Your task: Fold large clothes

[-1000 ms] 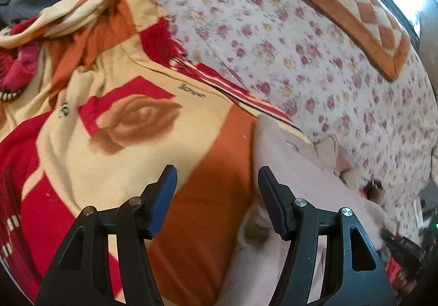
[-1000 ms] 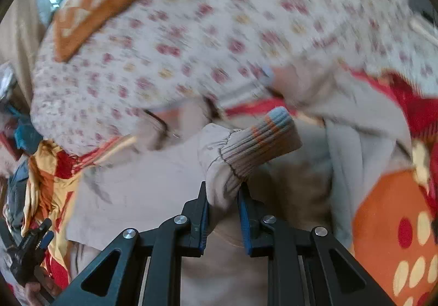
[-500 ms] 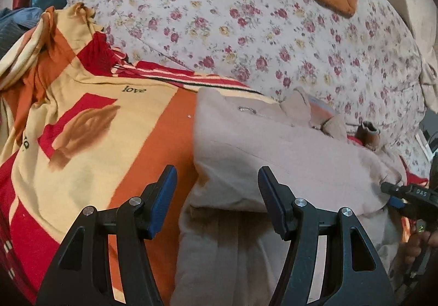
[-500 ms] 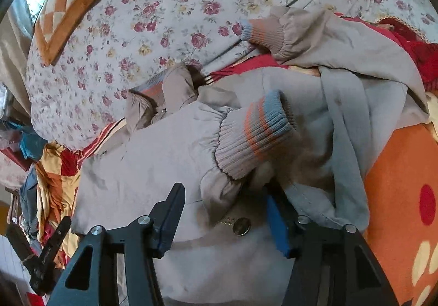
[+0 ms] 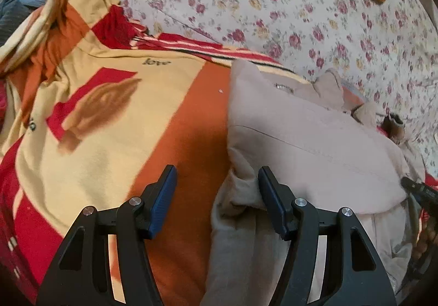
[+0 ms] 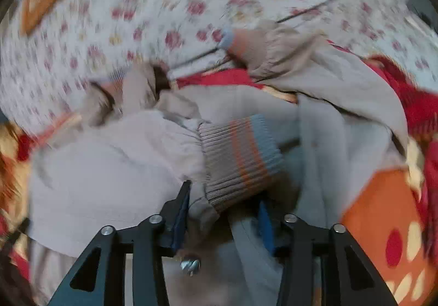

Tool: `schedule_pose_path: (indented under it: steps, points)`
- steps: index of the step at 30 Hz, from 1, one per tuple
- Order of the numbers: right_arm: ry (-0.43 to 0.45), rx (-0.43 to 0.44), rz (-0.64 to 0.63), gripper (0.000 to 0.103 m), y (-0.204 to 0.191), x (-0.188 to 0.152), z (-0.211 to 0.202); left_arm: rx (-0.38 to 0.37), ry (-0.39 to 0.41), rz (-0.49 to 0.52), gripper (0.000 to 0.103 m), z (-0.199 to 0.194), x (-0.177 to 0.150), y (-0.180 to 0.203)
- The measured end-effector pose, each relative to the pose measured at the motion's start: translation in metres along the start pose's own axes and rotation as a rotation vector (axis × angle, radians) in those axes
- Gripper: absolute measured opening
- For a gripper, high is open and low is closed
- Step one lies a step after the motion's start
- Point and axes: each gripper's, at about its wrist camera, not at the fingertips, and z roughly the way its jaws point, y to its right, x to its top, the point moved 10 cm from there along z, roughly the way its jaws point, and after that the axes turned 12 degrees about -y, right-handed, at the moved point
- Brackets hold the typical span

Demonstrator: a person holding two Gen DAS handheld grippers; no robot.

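Both tongs are gaping empty: left tongs (image 5: 216, 191) are straddling the soft beige jacket's (image 5: 309, 147) folded edge, right tongs (image 6: 223, 212) are flanking its ribbed grey-orange-blue cuff (image 6: 241, 160). Jacket is lying on a fleecy orange-red-cream blanket (image 5: 109, 125) beside floral quilted bedding (image 5: 301, 13).

A second ago the right gripper (image 6: 223, 207) was clamped on the beige jacket (image 5: 314, 152) sleeve just behind its striped ribbed cuff (image 6: 241, 160); its jaws have since spread wide, and the cuff now lies loose between them, pointing toward 2 o'clock. The right wrist view has gone blurred with motion. The left gripper (image 5: 216, 196), first above the rose-print blanket (image 5: 109, 119), has swung toward 3 o'clock, so the jacket's folded edge now sits against its right finger (image 5: 269, 193).
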Motion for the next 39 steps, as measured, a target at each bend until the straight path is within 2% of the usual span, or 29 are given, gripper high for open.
schedule_pose_path:
  steps: [1,3,5,8,9,11,14,16,19,21,23,26,28,34,36,39]
  points:
    - [0.011,0.021,0.026,0.053,0.005,-0.002,-0.009,-0.001,0.001,-0.005,0.062,-0.003,0.000,-0.003]
    - [0.021,0.055,0.046,0.054,0.009,-0.008,-0.025,0.000,-0.001,-0.015,0.062,-0.006,0.002,-0.008]
    - [0.026,0.057,0.038,0.055,0.009,-0.014,-0.037,-0.027,-0.013,-0.010,0.062,-0.012,0.000,-0.010]
    - [0.015,0.096,-0.025,0.057,-0.010,-0.029,-0.047,-0.130,-0.039,0.087,0.062,-0.028,-0.007,0.000]
    - [0.016,0.105,-0.043,0.059,-0.016,-0.034,-0.049,-0.139,-0.040,0.113,0.062,-0.031,-0.009,0.004]
    - [0.018,0.115,-0.073,0.073,-0.026,-0.044,-0.050,-0.116,-0.033,0.186,0.062,-0.034,-0.013,0.011]
    - [0.002,0.124,-0.102,0.073,-0.041,-0.050,-0.044,-0.025,-0.076,0.269,0.062,-0.018,-0.020,0.020]
    - [-0.015,0.120,-0.114,0.073,-0.047,-0.052,-0.037,0.027,-0.074,0.288,0.062,-0.008,-0.020,0.026]
    - [-0.031,0.104,-0.115,0.073,-0.046,-0.051,-0.025,0.085,-0.022,0.228,0.062,-0.003,-0.007,0.023]
    - [-0.049,0.102,-0.098,0.073,-0.044,-0.048,-0.018,0.114,0.033,0.143,0.062,-0.006,0.005,0.010]
    - [-0.043,0.111,-0.078,0.073,-0.042,-0.044,-0.018,0.072,0.050,0.040,0.063,-0.009,0.010,-0.005]
    - [-0.013,0.116,-0.066,0.073,-0.042,-0.033,-0.025,0.040,0.009,-0.064,0.063,-0.003,0.003,-0.031]
    - [0.007,0.111,-0.061,0.073,-0.043,-0.026,-0.026,0.007,-0.044,-0.083,0.063,0.005,-0.005,-0.034]
    - [-0.059,0.013,-0.069,0.071,-0.034,-0.023,-0.001,0.001,-0.029,-0.062,0.063,-0.012,-0.007,-0.030]
    - [-0.018,0.008,-0.072,0.071,-0.032,-0.023,-0.015,-0.007,-0.013,-0.081,0.063,-0.024,-0.008,-0.036]
    - [0.070,-0.022,-0.095,0.072,-0.030,-0.019,-0.044,0.049,0.048,-0.127,0.063,-0.042,-0.002,-0.054]
